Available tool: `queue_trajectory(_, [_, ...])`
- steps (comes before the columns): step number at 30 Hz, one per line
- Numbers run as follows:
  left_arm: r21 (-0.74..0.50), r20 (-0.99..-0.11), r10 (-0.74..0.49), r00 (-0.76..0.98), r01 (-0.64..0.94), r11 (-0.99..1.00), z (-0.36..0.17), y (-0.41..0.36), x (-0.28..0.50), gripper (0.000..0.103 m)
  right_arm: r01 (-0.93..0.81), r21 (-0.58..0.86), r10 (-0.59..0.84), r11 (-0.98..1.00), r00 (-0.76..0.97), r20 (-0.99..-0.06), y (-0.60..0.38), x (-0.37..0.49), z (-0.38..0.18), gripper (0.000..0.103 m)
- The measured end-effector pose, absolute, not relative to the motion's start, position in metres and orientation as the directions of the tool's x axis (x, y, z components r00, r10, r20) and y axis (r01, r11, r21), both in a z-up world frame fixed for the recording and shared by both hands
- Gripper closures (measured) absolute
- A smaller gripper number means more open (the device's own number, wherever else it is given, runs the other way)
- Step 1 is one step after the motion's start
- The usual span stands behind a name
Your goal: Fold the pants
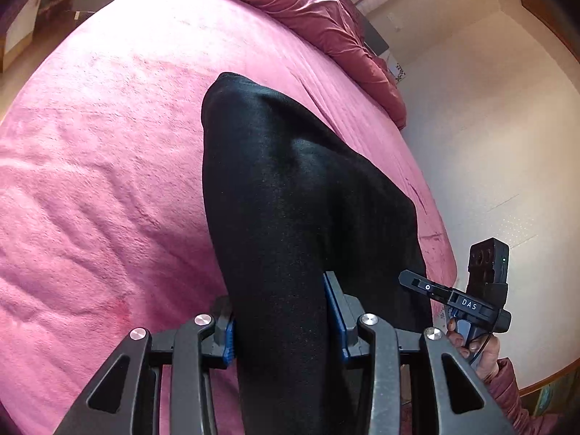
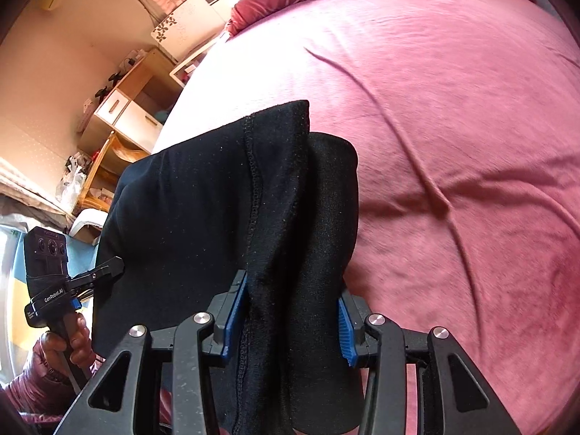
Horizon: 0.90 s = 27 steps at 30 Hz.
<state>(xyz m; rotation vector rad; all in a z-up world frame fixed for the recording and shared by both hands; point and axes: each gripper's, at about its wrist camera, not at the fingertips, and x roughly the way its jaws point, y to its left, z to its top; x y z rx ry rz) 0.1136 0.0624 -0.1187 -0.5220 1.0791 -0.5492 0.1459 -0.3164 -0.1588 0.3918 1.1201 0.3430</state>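
Note:
The black pants point(image 1: 290, 181) hang lifted over a pink bed point(image 1: 108, 145). In the left wrist view my left gripper point(image 1: 279, 301) is shut on a thick bunch of the black cloth, which is pinched between its blue pads point(image 1: 335, 308). In the right wrist view my right gripper point(image 2: 291, 286) is shut on another bunched part of the pants point(image 2: 188, 199), where a stitched seam runs down beside the left pad point(image 2: 233, 311). The cloth stretches between the two grippers. Each view shows the other gripper's handle held by a person's hand point(image 1: 478, 351) point(image 2: 72, 340).
A crumpled red quilt point(image 1: 319, 11) lies along the far end of the bed. The pink blanket point(image 2: 453, 108) spreads wide and creased under the pants. Beside the bed stand a wooden shelf unit point(image 2: 127, 108) with clutter and a pale wall point(image 1: 489, 127).

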Motion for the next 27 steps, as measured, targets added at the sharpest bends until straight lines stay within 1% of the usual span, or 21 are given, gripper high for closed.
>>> queue_trajectory(11, [-0.583,-0.697,-0.572,0.432,0.122,0.803,-0.111,0.107,0.152,0.063,-0.143,0.463,0.481,0.875,0.367,-0.796,-0.268,0.211,-0.154,0.060])
queue_trajectory(20, [-0.528,-0.722,-0.508,0.469,0.100,0.843,-0.100,0.138,0.209,0.062,-0.154,0.484,0.505,0.861,0.366,-0.782,-0.241,0.259,-0.151,0.060])
queue_trajectory(23, [-0.518,-0.730,-0.491,0.476,0.082,0.851,-0.103,0.148,0.227,0.062,-0.148,0.498,0.515,0.854,0.369,-0.774,-0.234,0.277,-0.151,0.060])
queue_trajectory(27, [-0.498,-0.767,-0.455,0.453,0.028,0.867,-0.124,0.154,0.252,0.058,-0.126,0.495,0.505,0.860,0.358,-0.786,-0.221,0.300,-0.167,0.059])
